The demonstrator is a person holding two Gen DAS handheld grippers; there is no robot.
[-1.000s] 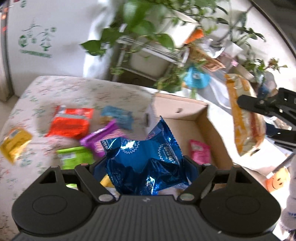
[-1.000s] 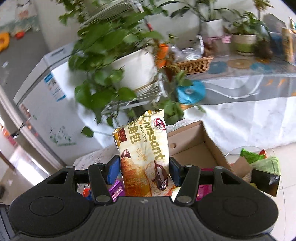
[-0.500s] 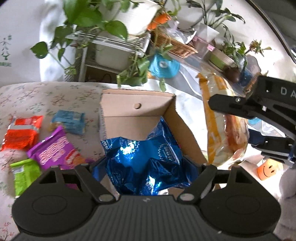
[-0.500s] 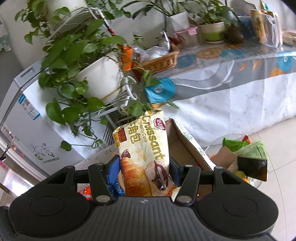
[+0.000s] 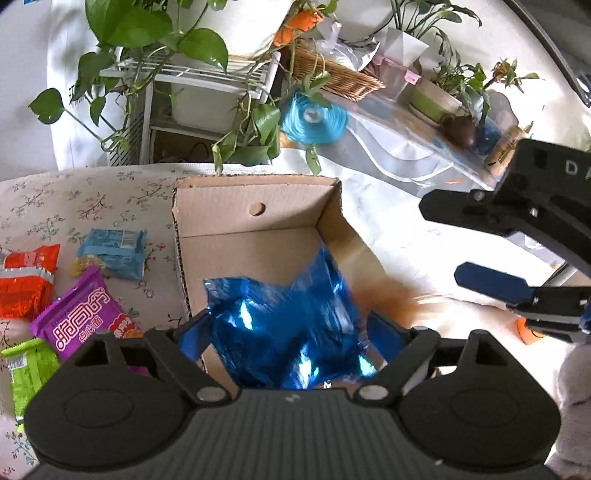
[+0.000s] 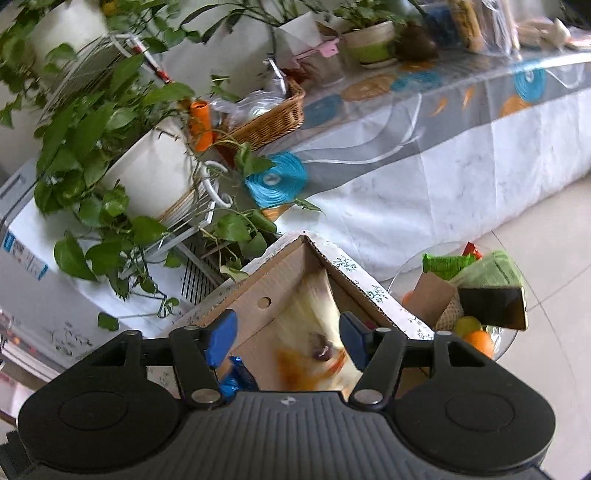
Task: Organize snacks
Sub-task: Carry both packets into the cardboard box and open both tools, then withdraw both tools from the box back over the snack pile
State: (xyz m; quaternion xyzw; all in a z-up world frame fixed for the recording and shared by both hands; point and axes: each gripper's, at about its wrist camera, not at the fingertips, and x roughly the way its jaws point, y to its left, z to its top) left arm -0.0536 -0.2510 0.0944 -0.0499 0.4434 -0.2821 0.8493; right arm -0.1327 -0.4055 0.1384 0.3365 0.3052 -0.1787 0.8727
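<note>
The jaws of both grippers were opening over the cardboard box (image 5: pixel 255 236). On the left gripper (image 5: pixel 291 332) the jaws were seen spread apart, with the blue foil packet (image 5: pixel 284 325) between them but no longer pressed, its lower part already inside the box. On the right gripper (image 6: pixel 288 332) the jaws were likewise parted, and the croissant packet (image 6: pixel 314 332) was caught as a pale blur between them, evidently dropping into the box's corner; it was gripped by neither pad.

Both packets were judged to be light, air-filled and soft, with slick film that crumples and slides easily. A hold across the middle of the pillow or on a sealed end seam was judged safest, with only gentle pressure, since the contents could be crushed.

Outside the box, on the flowered cloth of the counter (image 5: pixel 110 192), further snacks were left to be sorted: a pale blue packet (image 5: pixel 110 253), a purple packet (image 5: pixel 79 314), an orange-red packet (image 5: pixel 26 280) and a green packet (image 5: pixel 29 369). They were lying flat and near one another, so an edge or a corner would have to be taken.

Behind the box, potted plants (image 5: pixel 147 33) on a white wire rack (image 5: pixel 192 74) and a wicker basket (image 5: pixel 332 72) were visible.
</note>
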